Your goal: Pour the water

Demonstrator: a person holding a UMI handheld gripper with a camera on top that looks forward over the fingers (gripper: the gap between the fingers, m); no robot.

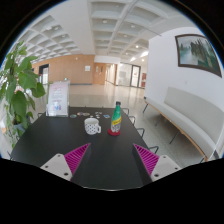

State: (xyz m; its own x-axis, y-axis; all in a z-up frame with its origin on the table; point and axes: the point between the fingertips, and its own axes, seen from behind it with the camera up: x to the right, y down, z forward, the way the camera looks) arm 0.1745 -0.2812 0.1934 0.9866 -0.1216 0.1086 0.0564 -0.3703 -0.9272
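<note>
Bright, even daylight from far windows [128,74] — glare there, strong fisheye bending at edges.

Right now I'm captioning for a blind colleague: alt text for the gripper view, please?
The open claw hovers over a dark table, holding nothing; beyond it stand a green bottle and a white mug. A leafy plant stands beside the table.

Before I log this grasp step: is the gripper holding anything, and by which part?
Nothing is held. The gripper is open and empty; the green plastic bottle with the red label and the white ceramic mug stand beyond its fingers on the dark table.
</note>
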